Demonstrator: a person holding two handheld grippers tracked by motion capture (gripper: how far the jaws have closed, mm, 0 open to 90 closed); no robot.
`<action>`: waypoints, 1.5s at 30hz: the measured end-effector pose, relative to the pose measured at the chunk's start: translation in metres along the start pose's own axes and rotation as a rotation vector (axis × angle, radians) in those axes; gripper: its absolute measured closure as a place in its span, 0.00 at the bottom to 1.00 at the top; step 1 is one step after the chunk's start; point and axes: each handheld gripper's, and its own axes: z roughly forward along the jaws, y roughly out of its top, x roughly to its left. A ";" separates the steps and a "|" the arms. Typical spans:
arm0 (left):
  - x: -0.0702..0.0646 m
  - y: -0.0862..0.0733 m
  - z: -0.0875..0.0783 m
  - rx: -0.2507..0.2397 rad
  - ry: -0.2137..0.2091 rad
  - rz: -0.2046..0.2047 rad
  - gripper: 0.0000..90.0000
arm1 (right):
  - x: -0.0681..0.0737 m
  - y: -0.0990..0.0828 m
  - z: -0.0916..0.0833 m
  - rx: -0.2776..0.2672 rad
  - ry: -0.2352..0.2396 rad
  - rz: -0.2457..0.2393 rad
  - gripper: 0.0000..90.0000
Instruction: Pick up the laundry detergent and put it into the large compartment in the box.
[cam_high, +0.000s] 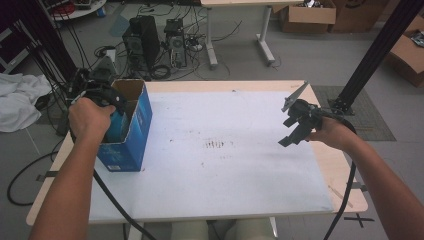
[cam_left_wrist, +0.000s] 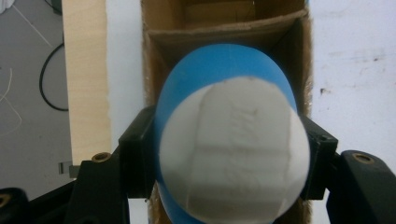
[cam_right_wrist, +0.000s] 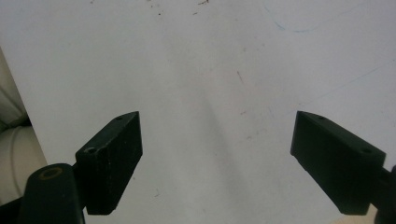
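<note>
Nearest the left gripper's camera, a blue bottle (cam_left_wrist: 224, 79) with a broad white cap (cam_left_wrist: 233, 149) is sitting clamped between the black jaws of the left gripper (cam_left_wrist: 229, 158), which is pinching its sides just below the cap. The bottle is hanging over the open top of a blue cardboard box (cam_high: 131, 131) at the table's (cam_high: 225, 185) left edge. It is looking like rigid, smooth plastic, probably light but slippery, so gripping the body under the cap seems safest. Raised lettering is showing on the cap, too blurred to read. Print on the box front is too small to read. Over bare table, the right gripper (cam_high: 298, 125) is standing wide open, holding nothing.
</note>
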 end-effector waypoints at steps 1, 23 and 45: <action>0.000 -0.001 0.003 0.005 0.000 0.002 0.42 | 0.000 0.000 0.001 -0.002 0.002 0.003 0.18; -0.003 -0.007 0.039 0.068 -0.012 0.013 0.42 | -0.001 -0.003 0.002 -0.001 0.002 0.007 0.19; 0.001 -0.007 0.035 0.053 -0.033 -0.001 0.35 | 0.003 0.000 0.005 0.002 0.014 -0.009 0.19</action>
